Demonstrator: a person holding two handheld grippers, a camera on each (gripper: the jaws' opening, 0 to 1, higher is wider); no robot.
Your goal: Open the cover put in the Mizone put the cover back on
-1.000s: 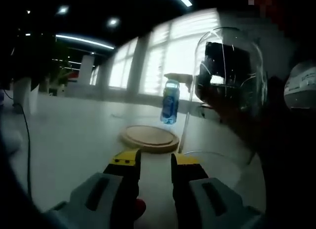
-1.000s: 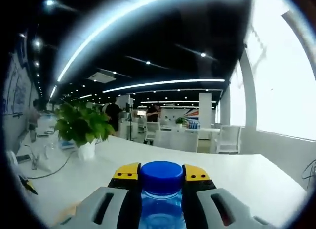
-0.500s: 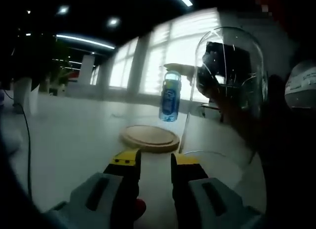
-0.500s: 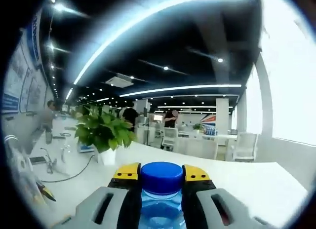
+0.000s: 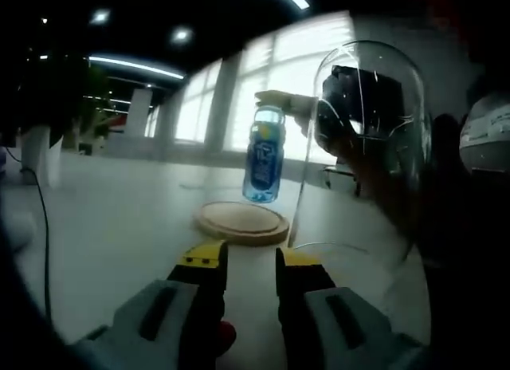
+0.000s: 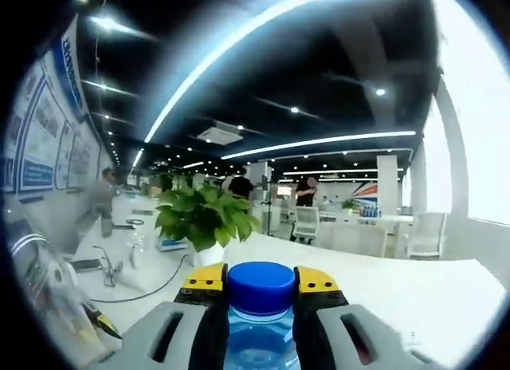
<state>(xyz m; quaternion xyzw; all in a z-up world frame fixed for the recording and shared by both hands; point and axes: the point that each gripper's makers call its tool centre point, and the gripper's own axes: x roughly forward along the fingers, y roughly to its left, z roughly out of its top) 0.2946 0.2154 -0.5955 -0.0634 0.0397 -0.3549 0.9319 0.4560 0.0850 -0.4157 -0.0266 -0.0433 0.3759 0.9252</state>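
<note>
The Mizone bottle (image 5: 263, 155), blue-labelled with a blue cap (image 6: 260, 284), hangs in the air just above the round wooden base (image 5: 241, 221). My right gripper (image 6: 260, 278) is shut on its neck under the cap, and in the left gripper view it reaches in from the right (image 5: 279, 101). The clear glass dome cover (image 5: 368, 147) stands upright on the table to the right of the base. My left gripper (image 5: 251, 257) is low in front of the base, its jaws a narrow gap apart with nothing between the tips.
The white table (image 5: 119, 218) stretches left, with a dark cable (image 5: 44, 226) lying on it. A person's dark sleeve (image 5: 470, 266) is at the right. In the right gripper view a potted plant (image 6: 203, 218) stands on the table, with people far behind it.
The right gripper has carried the bottle leftward, from beside the dome to over the wooden base. The left gripper and the dome have not moved.
</note>
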